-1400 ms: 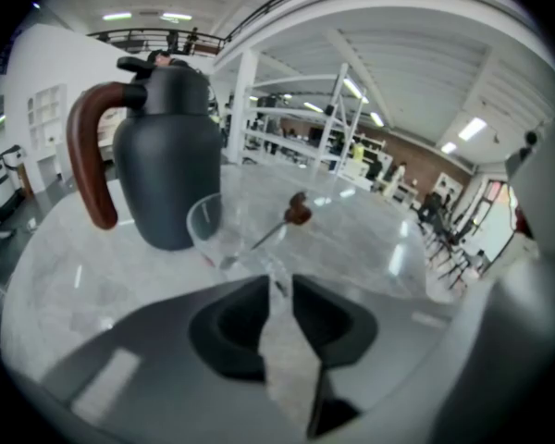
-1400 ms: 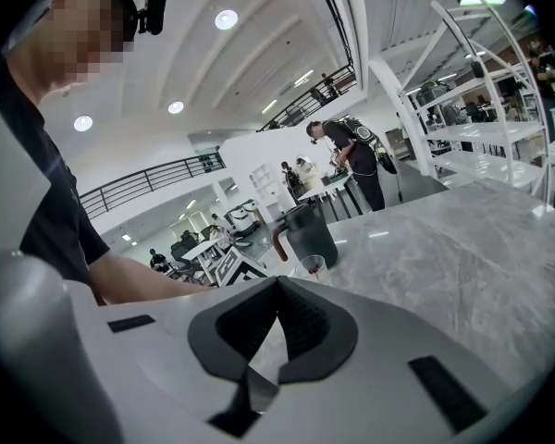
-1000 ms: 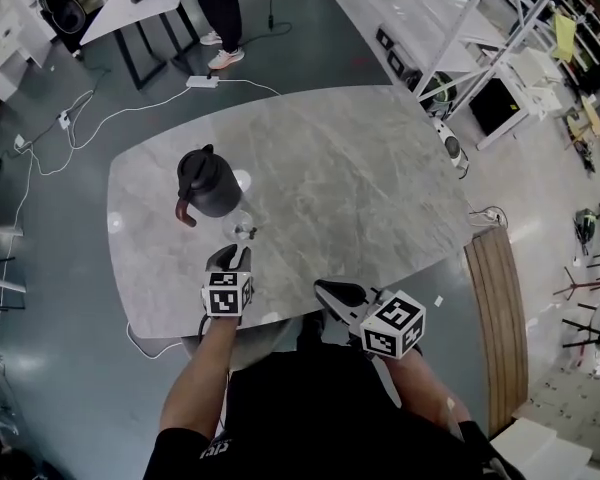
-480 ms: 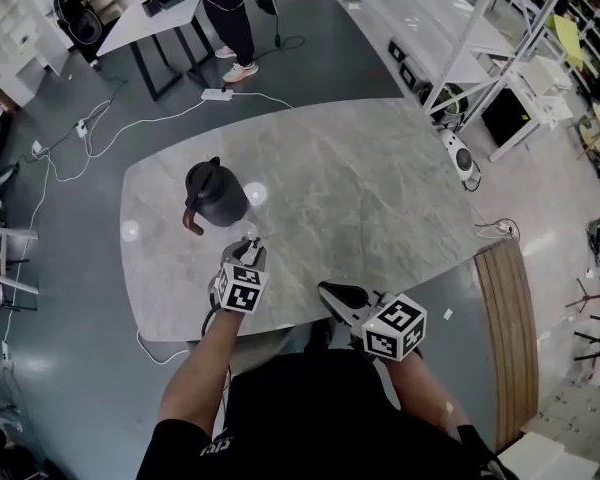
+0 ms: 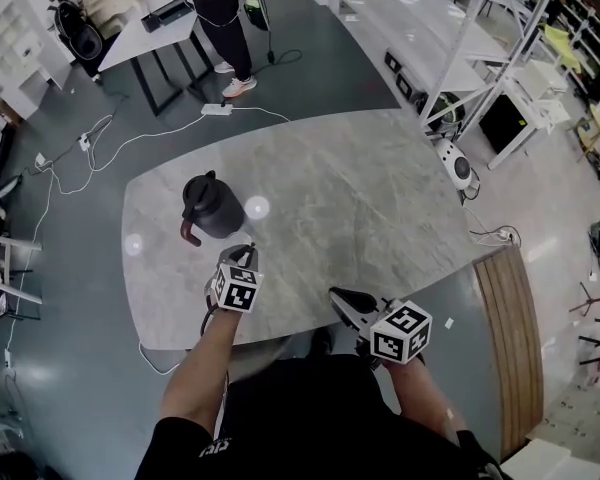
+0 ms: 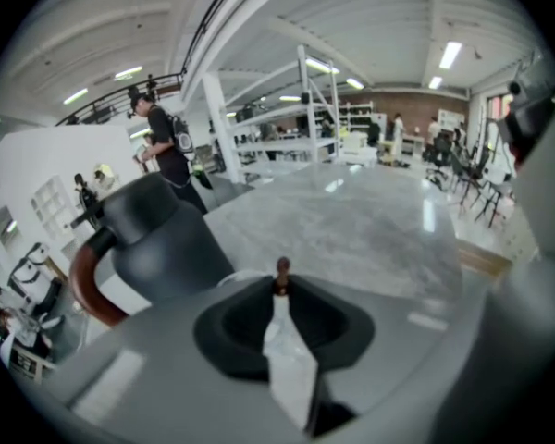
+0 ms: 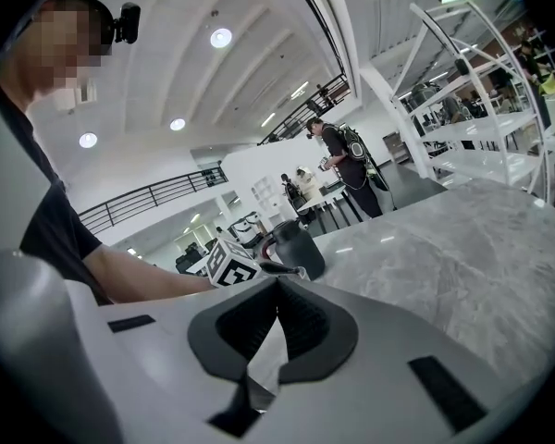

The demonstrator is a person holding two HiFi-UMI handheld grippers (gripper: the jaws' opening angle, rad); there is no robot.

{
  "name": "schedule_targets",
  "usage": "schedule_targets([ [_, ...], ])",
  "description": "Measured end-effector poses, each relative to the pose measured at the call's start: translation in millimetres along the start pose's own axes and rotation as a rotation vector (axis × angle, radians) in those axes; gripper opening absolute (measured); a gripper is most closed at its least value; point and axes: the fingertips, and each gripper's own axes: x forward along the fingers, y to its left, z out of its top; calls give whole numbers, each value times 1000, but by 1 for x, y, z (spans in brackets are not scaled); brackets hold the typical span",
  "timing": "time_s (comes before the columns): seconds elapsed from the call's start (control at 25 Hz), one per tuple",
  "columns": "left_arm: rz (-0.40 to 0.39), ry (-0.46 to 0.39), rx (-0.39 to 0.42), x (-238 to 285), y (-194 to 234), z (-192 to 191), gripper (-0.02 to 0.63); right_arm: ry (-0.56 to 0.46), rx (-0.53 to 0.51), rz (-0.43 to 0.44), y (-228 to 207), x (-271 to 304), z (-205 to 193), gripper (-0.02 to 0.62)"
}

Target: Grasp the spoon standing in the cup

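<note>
A slim spoon with a brown tip (image 6: 282, 267) stands upright between the tips of my left gripper (image 6: 279, 289). Its jaws are closing and press on the handle just below the tip. In the head view the left gripper (image 5: 243, 254) hovers in front of the black jug (image 5: 212, 206) and covers the cup, so I cannot see the cup there. My right gripper (image 5: 338, 295) hangs at the table's near edge with its jaws together and nothing between them; the right gripper view (image 7: 277, 283) shows the same.
The black jug (image 6: 157, 239) with a red-brown handle stands just left of the spoon. The grey marble table (image 5: 360, 198) stretches away to the right. A wooden bench (image 5: 500, 318) lies off its right end. Cables, shelving and standing people are beyond.
My left gripper has moved forward over the cup, which showed in front of its jaws before, and its jaws have come together round the spoon. The right gripper has hardly moved.
</note>
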Motion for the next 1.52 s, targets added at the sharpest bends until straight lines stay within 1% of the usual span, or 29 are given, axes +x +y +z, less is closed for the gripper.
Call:
schedule_targets([
  [0.16,0,-73,-21,-20,-1,20,55,27,-4,40,4,11,-1,-6],
  [0.36,19,-184,-90,-56,12,52,55,70,-49,110,17,33,4,-6],
  [0.52,27,-286,-134,-95,32,76,55,68,-92,134,29,51,18,-6],
  [0.64,35,-349,-173,-127,49,90,55,47,-126,145,42,60,32,-6],
  [0.76,38,-399,-213,-157,67,94,55,20,-149,147,56,70,42,-6],
  [1.0,50,-500,-225,-207,94,103,55,10,-183,144,75,88,50,-6],
  [1.16,67,-560,-245,-241,110,101,55,-5,-211,144,93,99,61,-6],
  [1.36,105,-617,-216,-281,121,97,54,-3,-242,137,106,106,67,-6],
  [1.52,141,-669,-223,-309,134,94,54,-6,-256,121,111,108,71,-6],
])
